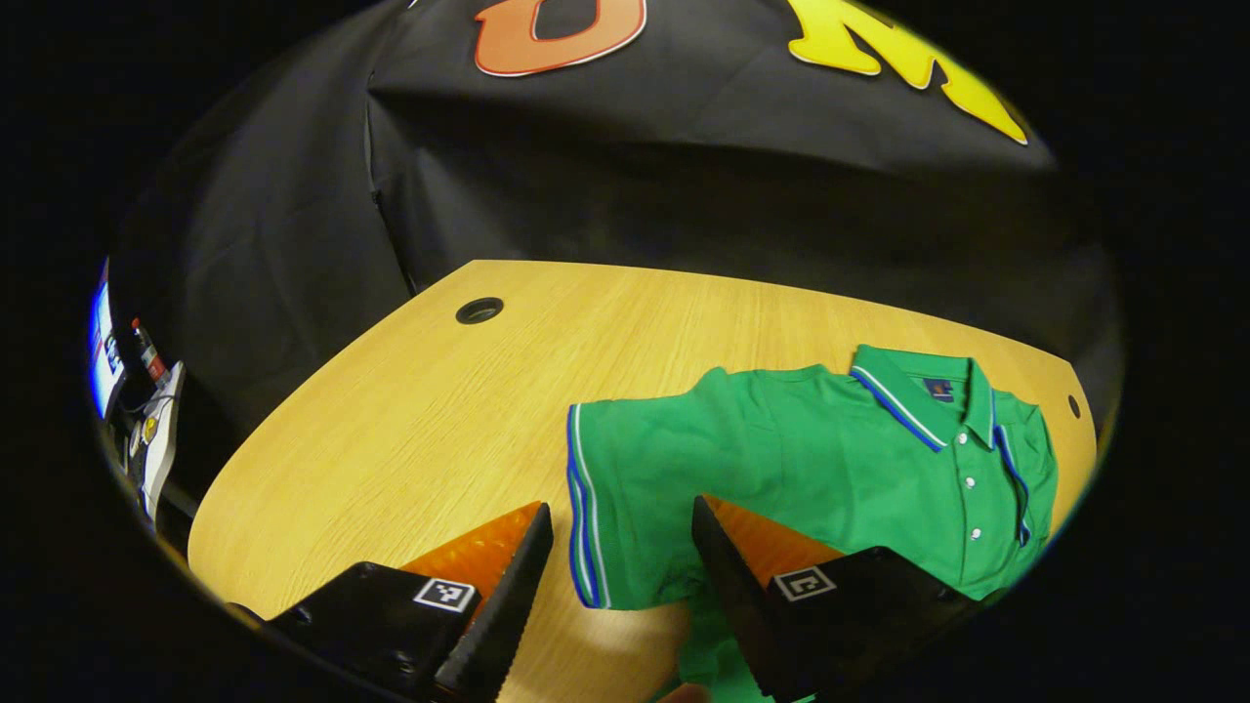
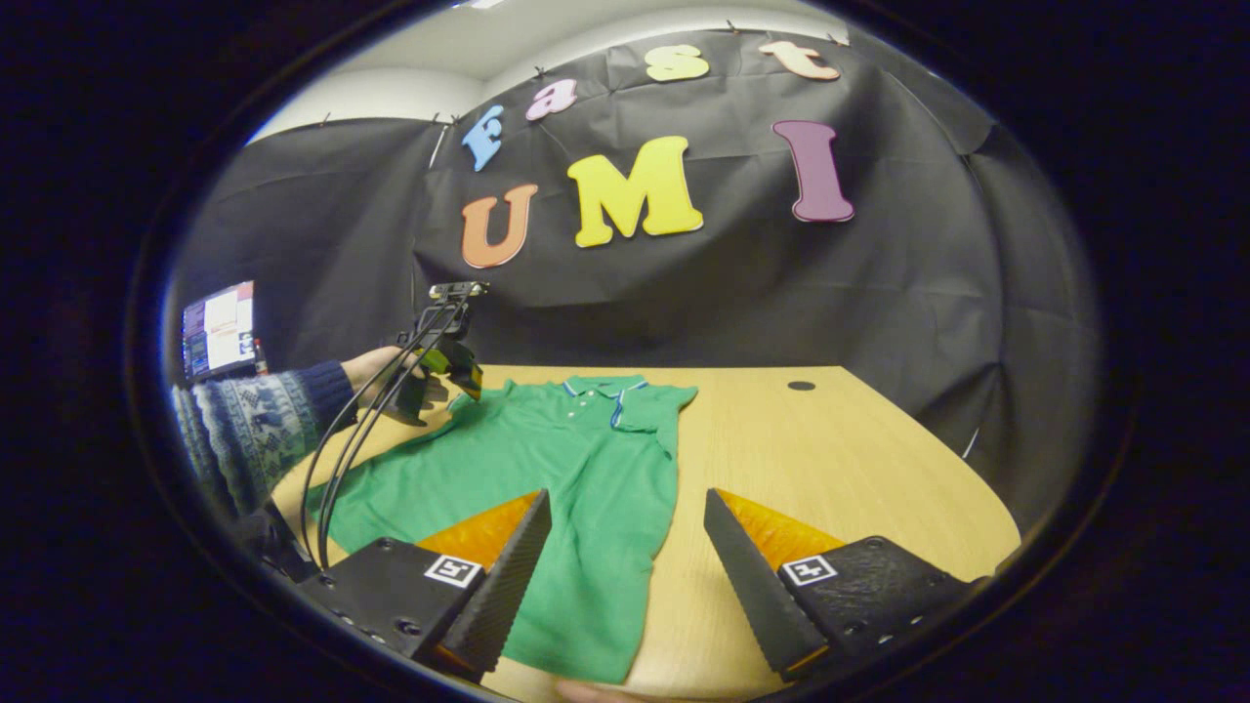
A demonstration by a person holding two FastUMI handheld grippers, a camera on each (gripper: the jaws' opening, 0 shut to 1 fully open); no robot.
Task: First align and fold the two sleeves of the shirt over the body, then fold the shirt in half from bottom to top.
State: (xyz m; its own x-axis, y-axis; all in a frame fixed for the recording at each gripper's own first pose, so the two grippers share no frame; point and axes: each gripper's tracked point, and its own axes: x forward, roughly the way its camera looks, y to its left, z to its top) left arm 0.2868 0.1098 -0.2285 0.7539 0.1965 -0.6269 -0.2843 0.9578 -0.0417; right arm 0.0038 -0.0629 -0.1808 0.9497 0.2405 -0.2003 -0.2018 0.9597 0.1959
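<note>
Left gripper (image 1: 622, 576) spread, lower centre, above sleeve (image 1: 625, 508); right gripper (image 2: 625, 576) spread; green shirt (image 2: 576, 459) flat on table (image 2: 830, 459)

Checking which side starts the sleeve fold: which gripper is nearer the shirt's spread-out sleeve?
Left. The left gripper hangs open right at the spread sleeve; the right gripper hovers open over the shirt's hem end.
</note>
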